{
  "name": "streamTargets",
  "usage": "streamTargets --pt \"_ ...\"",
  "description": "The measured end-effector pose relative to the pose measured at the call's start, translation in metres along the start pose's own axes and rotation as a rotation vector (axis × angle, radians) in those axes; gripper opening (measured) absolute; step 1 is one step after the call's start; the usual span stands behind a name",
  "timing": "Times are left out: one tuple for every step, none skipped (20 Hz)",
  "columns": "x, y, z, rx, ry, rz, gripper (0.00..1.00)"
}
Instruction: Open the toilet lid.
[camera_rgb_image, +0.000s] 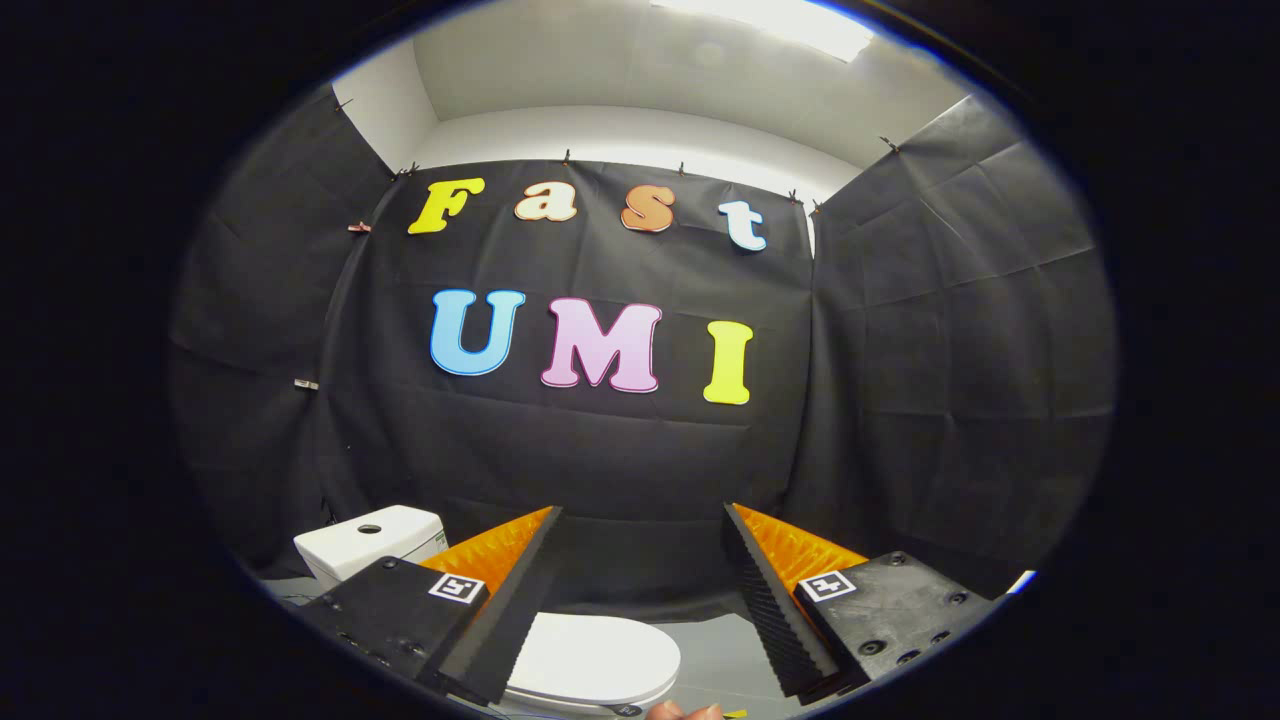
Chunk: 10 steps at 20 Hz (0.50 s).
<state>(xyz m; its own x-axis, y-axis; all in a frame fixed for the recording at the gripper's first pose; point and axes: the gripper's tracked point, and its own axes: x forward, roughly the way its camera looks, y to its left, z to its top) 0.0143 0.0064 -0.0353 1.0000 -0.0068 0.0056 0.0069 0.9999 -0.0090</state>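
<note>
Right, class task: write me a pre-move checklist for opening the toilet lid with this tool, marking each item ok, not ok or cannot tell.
1. Toilet lid is down, ready to lift: ok.
2. Tool is open, nothing between its fingers: ok.
3. Fingers are touching the lid edge: not ok; the tool sits above it.
4. Lid lies between the fingers: ok.
5. Cistern behind leaves room for the lid to swing up: cannot tell.
6. Hinge condition: cannot tell.

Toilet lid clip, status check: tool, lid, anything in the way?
Tool open, holding nothing, well above the toilet. Lid down, shut, below and between the fingers. Tank behind the left finger. Nothing between tool and lid.
</note>
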Motion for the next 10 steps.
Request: streamTargets --pt "0.001 0.0 -0.005 0.002 0.003 -0.002 0.98" --pt "0.003 -0.001 -0.012 0.003 0.009 -0.007 0.98" --pt "0.005 -0.002 -0.018 0.003 0.011 -0.011 0.98" --pt "0.007 -0.002 -0.026 0.001 0.017 -0.013 0.98" --pt "0.01 -0.002 -0.035 -0.001 0.025 -0.01 0.98" --pt "0.012 -0.001 -0.044 -0.004 0.032 -0.009 0.98" --pt "0.013 -0.001 -0.053 -0.01 0.039 -0.007 0.98" --pt "0.014 0.0 -0.061 -0.016 0.048 -0.005 0.98" --pt "0.015 0.001 -0.07 -0.021 0.056 -0.001 0.98" --pt "0.016 0.002 -0.079 -0.025 0.062 0.005 0.98"
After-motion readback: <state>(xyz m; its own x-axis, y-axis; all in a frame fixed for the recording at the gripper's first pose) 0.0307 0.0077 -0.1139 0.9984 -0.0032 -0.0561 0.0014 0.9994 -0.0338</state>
